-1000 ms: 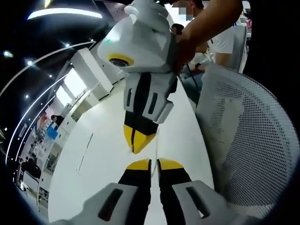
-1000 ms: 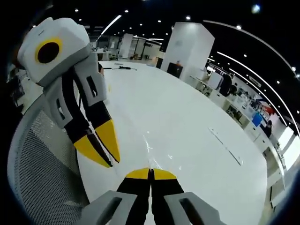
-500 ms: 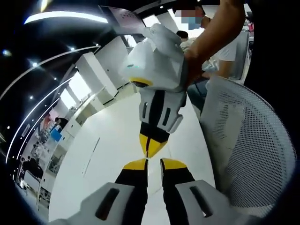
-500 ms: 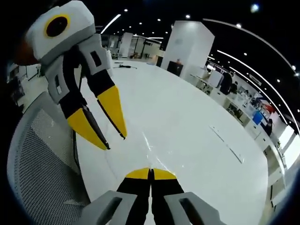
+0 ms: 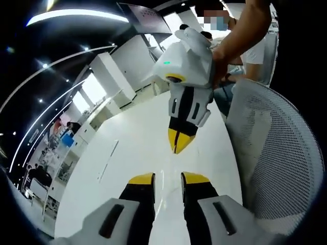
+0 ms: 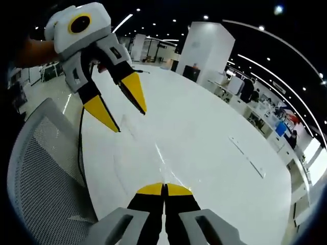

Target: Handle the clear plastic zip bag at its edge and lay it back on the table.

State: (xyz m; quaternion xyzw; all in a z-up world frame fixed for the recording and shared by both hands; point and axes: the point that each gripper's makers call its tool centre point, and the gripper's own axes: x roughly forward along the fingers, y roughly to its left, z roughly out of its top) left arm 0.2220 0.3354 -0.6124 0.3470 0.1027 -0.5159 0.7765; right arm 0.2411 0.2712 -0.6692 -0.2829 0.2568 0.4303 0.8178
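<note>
Now the left gripper [image 5: 168,178] is hanging above the white table [image 5: 127,168] with its yellow-tipped jaws standing apart; in the right gripper view it [image 6: 122,104] is raised at the upper left, tilted down toward the table [image 6: 204,153], and nothing is between its jaws. A second ago these jaws were almost together, so they are opening, and the gripper is sitting higher and farther from the right gripper than before. The right gripper [image 6: 164,189] is keeping its jaws pressed together as before; in the left gripper view it [image 5: 180,145] is pointing down just ahead, held by a person's hand [image 5: 220,55]. The clear plastic zip bag [image 6: 148,158] is lying flat on the table, just ahead of the right gripper's tips; I cannot tell whether its edge is caught between them. A white mesh chair back [image 5: 271,153] is standing to the right of the left gripper, and its mesh [image 6: 46,178] is beside the right gripper's left.
</note>
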